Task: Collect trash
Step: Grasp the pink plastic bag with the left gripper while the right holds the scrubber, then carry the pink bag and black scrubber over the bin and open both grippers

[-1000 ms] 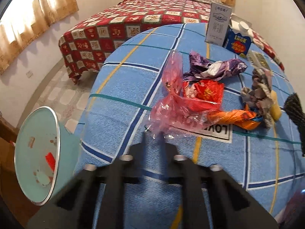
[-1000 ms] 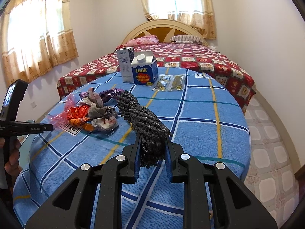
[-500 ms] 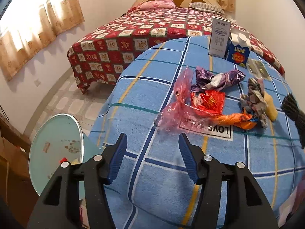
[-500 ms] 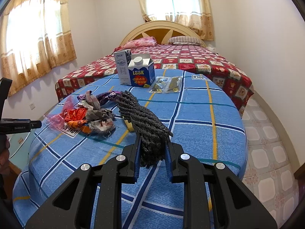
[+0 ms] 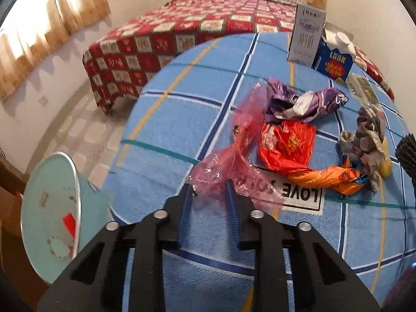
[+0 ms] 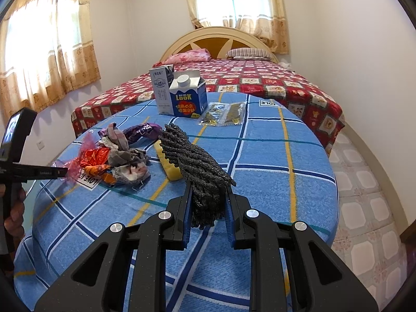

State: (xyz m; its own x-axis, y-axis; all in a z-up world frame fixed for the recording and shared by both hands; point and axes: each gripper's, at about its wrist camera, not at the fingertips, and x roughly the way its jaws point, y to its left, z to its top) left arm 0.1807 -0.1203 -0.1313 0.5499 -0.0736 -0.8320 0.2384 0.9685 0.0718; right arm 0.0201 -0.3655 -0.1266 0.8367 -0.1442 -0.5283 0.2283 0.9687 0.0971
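Observation:
A pile of trash lies on the blue checked table [image 5: 169, 130]: a pink clear plastic bag [image 5: 234, 166], a red wrapper [image 5: 288, 143], a purple wrapper [image 5: 306, 101], an orange wrapper [image 5: 327, 176] and crumpled grey scraps [image 5: 364, 137]. My left gripper [image 5: 209, 189] is open, its fingers either side of the pink bag's near edge. My right gripper [image 6: 208, 195] is shut on a dark grey knobbly cloth [image 6: 195, 161] above the table. The pile [image 6: 114, 156] and the left gripper [image 6: 39, 173] also show in the right wrist view.
A light green bin [image 5: 49, 208] with a red scrap inside stands left of the table. Two cartons [image 6: 179, 96] and clear packets [image 6: 223, 114] stand at the table's far side. A yellow sponge [image 6: 169, 166] lies by the pile. A bed [image 6: 247, 78] is behind.
My left gripper let go over the bin, opened, and moved back right to the pink bag, its fingers narrowing around the bag's edge. The right gripper stayed put with the cloth.

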